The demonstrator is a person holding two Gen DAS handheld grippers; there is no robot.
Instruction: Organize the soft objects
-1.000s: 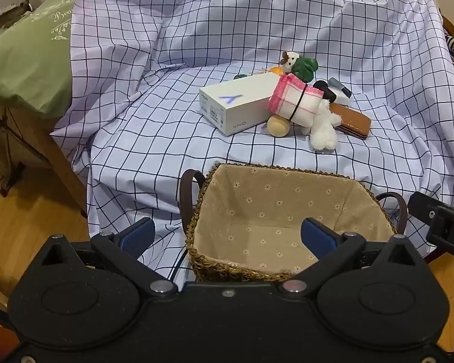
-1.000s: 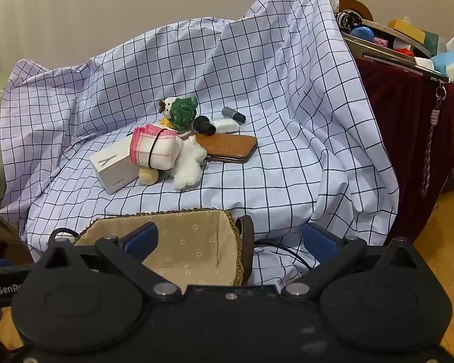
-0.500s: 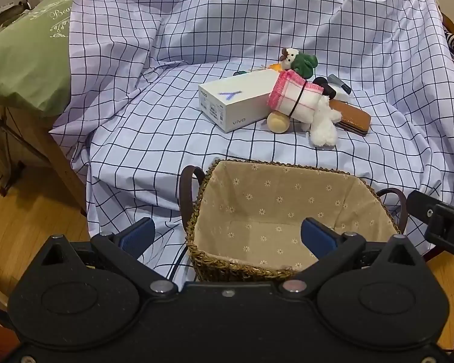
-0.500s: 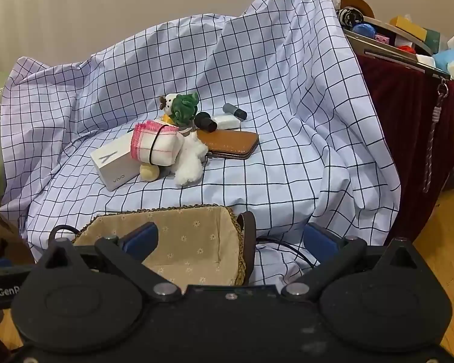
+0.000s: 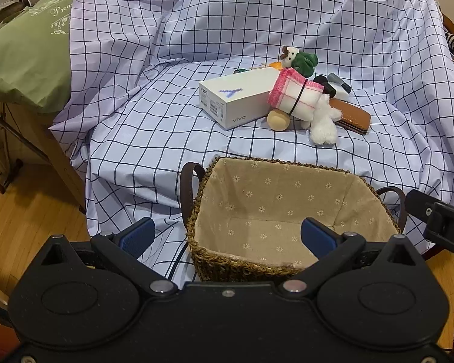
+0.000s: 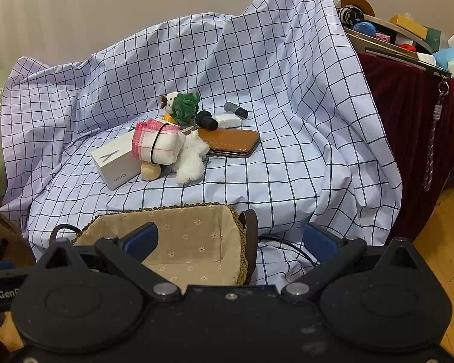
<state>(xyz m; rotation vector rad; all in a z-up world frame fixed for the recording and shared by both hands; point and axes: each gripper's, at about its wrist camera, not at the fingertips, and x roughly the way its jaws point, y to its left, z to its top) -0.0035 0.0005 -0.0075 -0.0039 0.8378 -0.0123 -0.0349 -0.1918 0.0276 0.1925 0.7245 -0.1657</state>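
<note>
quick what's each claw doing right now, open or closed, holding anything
Left claw: open, holding nothing, above the near rim of the lined wicker basket.
Right claw: open, holding nothing.

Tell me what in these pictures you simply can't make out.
- Basket floor: in both views the gripper body covers its near part.
- Small items behind the white box: in the left view, the box hides them.
- Things on the shelf: in the right view, too small and cut by the edge.
- Green cushion lettering: cut off, unreadable.
</note>
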